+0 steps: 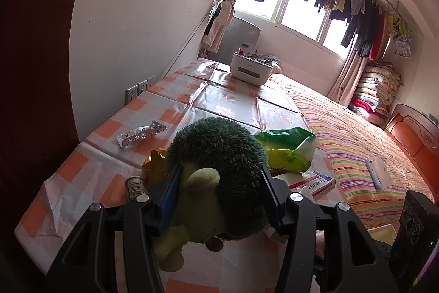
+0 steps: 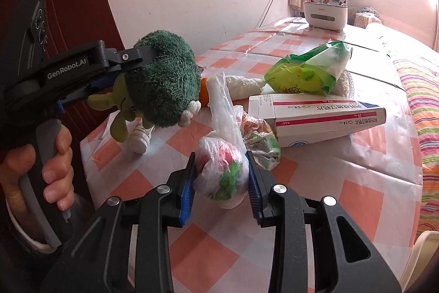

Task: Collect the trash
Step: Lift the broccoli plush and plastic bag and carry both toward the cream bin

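Observation:
My left gripper (image 1: 219, 180) is shut on a green plush toy (image 1: 216, 166) with a dark fuzzy head, held above the checked tablecloth (image 1: 90, 177). In the right wrist view the same plush toy (image 2: 162, 78) hangs in the left gripper (image 2: 142, 59), with a hand (image 2: 52, 155) on its handle. My right gripper (image 2: 222, 175) is shut on a knotted clear plastic bag (image 2: 222, 172) with red and green scraps inside, which rests on the tablecloth (image 2: 356, 183). A crumpled printed wrapper (image 2: 258, 139) lies just behind the bag.
On the table lie a red-and-white medicine box (image 2: 315, 114), a green-and-white plastic pack (image 2: 310, 70), a white tube (image 2: 140, 136), a foil blister strip (image 1: 140, 135), a yellow wrapper (image 1: 155, 164) and a small can (image 1: 135, 186). A white organiser (image 1: 251, 69) stands far back. A striped bed (image 1: 356, 144) borders the right.

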The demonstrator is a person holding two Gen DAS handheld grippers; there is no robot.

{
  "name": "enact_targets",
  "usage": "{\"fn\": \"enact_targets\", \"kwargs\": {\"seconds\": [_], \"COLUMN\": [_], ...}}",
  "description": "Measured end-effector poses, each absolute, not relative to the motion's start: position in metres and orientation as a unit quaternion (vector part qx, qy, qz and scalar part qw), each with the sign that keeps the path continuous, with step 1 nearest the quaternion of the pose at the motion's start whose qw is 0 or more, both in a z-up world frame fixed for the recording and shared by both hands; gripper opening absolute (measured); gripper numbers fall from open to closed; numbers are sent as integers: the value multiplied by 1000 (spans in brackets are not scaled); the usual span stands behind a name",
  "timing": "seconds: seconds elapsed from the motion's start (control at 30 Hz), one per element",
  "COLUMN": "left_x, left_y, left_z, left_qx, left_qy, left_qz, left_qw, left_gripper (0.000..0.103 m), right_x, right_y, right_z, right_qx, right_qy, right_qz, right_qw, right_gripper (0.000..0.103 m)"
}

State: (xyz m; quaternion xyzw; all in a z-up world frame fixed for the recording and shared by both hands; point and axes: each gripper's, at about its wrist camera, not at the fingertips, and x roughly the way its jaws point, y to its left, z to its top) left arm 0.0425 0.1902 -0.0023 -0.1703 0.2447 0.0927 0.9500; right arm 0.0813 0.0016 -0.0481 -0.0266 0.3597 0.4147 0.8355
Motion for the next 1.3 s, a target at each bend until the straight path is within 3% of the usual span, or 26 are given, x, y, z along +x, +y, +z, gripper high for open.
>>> {"fn": "enact_targets", "kwargs": {"seconds": [0.47,1.3], "left_x": [44,62], "left_y": [171,92], "left_z": [3,-1], "left_qx": [-162,-137], "left_qy": [226,243], "left_qz": [75,-37], "left_qw": [958,960], "left_gripper": [52,53], "right_x": [55,65], "right_y": [-32,-144], "right_z": [-21,-19], "right_qx": [-2,57], "right_qy": [298,294], "right_qz": [452,304], "right_qw": [841,904], "right_gripper": [32,33]}}
